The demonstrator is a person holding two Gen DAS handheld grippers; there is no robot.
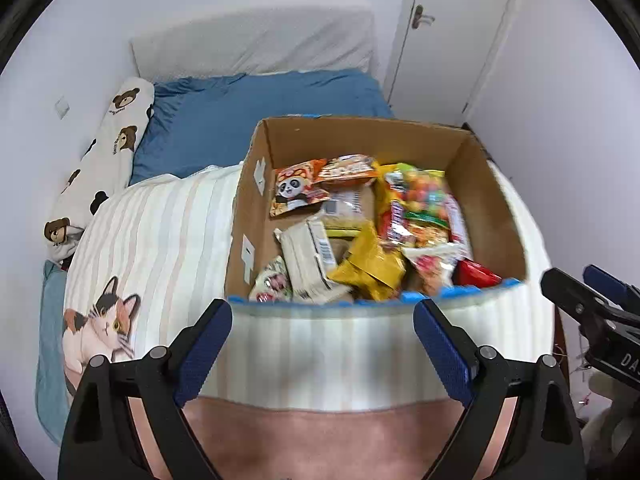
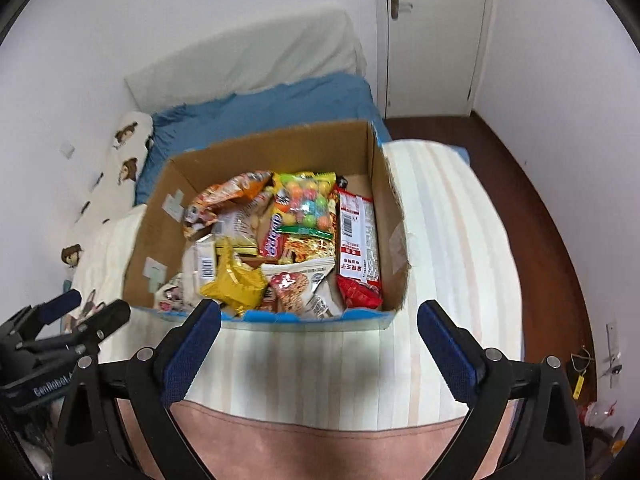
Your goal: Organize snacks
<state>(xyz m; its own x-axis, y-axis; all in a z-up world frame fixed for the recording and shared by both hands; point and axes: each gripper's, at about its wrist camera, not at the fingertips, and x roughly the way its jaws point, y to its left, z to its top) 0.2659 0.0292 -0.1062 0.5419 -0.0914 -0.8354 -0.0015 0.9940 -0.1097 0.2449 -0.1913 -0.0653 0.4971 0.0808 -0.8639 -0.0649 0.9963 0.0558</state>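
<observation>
I see a brown cardboard box, yellow packet and red packet inside; cream-striped blanket with calico cat print; blue sheet beyond.

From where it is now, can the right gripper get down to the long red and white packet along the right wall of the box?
Probably yes. The right gripper is open and empty above the open-topped cardboard box, and the long red and white packet lies uncovered on top. The wall beside it leaves little room for one finger.

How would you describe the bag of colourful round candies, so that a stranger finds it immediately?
On the bed stands an open cardboard box full of snacks. Toward its far side lies the clear candy bag, left of the long red-and-white packet. Only it shows bright multicoloured balls inside.
</observation>
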